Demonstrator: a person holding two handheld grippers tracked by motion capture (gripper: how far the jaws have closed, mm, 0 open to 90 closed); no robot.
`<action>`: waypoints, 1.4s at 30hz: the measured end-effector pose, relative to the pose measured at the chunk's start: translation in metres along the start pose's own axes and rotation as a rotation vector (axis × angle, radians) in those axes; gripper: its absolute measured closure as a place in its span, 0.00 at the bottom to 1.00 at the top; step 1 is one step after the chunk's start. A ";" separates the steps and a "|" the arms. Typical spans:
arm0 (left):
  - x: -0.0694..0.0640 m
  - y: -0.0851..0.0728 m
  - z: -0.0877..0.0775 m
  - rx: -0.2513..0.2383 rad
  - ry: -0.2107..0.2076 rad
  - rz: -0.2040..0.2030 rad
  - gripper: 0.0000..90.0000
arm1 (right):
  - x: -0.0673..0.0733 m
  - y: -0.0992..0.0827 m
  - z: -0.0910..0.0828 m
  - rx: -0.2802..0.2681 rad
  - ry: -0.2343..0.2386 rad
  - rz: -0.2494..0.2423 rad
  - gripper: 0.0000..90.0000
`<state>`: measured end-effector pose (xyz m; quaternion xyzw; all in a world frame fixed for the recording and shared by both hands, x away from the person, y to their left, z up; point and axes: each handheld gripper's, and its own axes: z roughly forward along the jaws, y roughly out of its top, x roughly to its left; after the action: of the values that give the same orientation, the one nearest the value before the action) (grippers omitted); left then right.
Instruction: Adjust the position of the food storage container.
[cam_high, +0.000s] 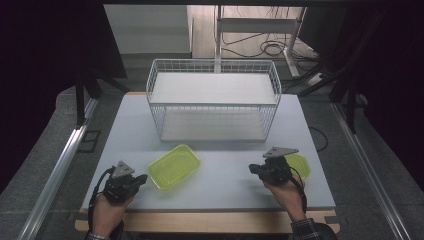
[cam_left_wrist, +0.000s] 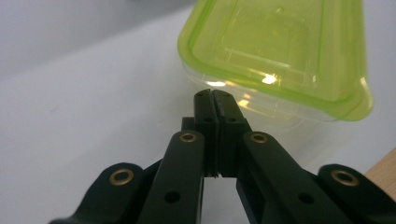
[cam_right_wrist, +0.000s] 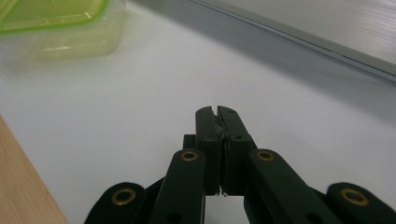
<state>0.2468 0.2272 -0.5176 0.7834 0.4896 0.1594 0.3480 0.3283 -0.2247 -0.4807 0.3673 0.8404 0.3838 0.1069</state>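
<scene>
A clear container with a lime-green lid (cam_high: 174, 166) lies on the white table (cam_high: 220, 185), left of centre. My left gripper (cam_high: 143, 179) rests just left of it, shut with nothing held; in the left gripper view the closed tips (cam_left_wrist: 212, 94) stop a little short of the container's near corner (cam_left_wrist: 280, 51). A second green-lidded container (cam_high: 301, 165) sits at the right, partly hidden behind my right gripper (cam_high: 253, 169). That gripper points left over bare table, shut and empty (cam_right_wrist: 216, 112). A green-lidded container (cam_right_wrist: 56, 28) appears at the top left of the right gripper view.
A white wire basket (cam_high: 214, 102) stands at the back centre of the table. A wooden strip (cam_high: 210, 221) runs along the near edge. Metal rails (cam_high: 60, 170) flank the table on the floor, and a desk frame with cables stands beyond.
</scene>
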 end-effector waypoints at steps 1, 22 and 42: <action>-0.001 0.000 0.003 0.009 -0.001 0.005 1.00 | 0.001 0.002 0.002 -0.002 0.005 -0.007 0.97; 0.011 0.027 0.043 0.003 -0.044 0.036 0.98 | 0.017 0.031 0.050 0.032 0.083 -0.052 0.97; 0.013 0.056 0.076 0.010 -0.097 0.085 0.95 | 0.025 0.059 0.110 0.076 0.102 -0.045 0.96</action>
<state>0.3338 0.1934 -0.5332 0.8121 0.4390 0.1336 0.3604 0.3928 -0.1187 -0.5103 0.3319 0.8669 0.3673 0.0585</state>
